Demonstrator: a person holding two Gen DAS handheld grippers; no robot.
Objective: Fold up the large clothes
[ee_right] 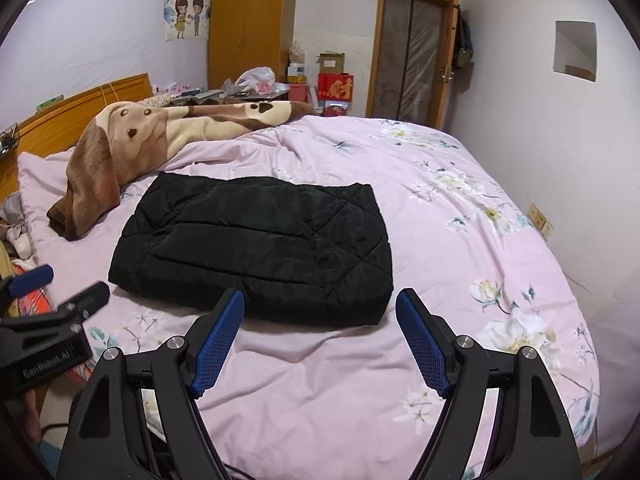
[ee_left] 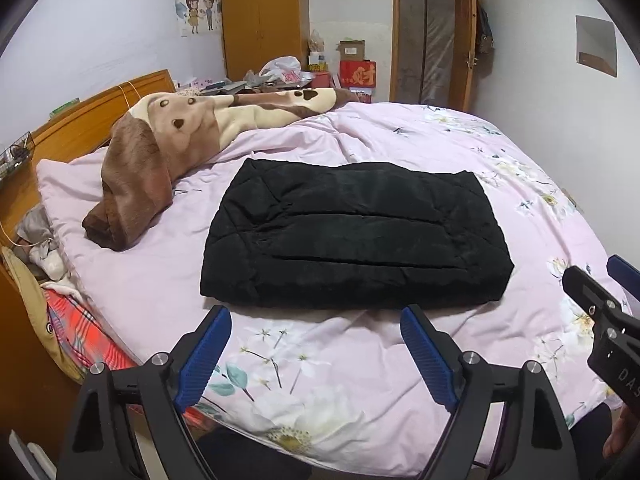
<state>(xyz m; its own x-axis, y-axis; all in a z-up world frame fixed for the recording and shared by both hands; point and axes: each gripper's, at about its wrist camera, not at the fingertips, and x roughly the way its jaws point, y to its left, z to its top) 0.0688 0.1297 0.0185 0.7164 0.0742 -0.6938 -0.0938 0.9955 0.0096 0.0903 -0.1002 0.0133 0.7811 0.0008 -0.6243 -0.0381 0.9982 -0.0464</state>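
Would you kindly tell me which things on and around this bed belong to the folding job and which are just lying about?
Belongs to the job:
- black quilted garment, lying folded
- pink floral duvet beneath it

Just lying about:
- brown dog-print blanket
- white plastic bag
- red box

Black padded garment (ee_left: 344, 236) folded: inner layers hidden under top panel. Brown blanket (ee_left: 160, 152) covered pillow's (ee_left: 60, 176) far part. Right gripper (ee_left: 600, 280) cut off by right edge in left wrist view; left gripper (ee_right: 60, 284) cut by left edge in right wrist view. Box (ee_right: 335, 85) print too small to read.
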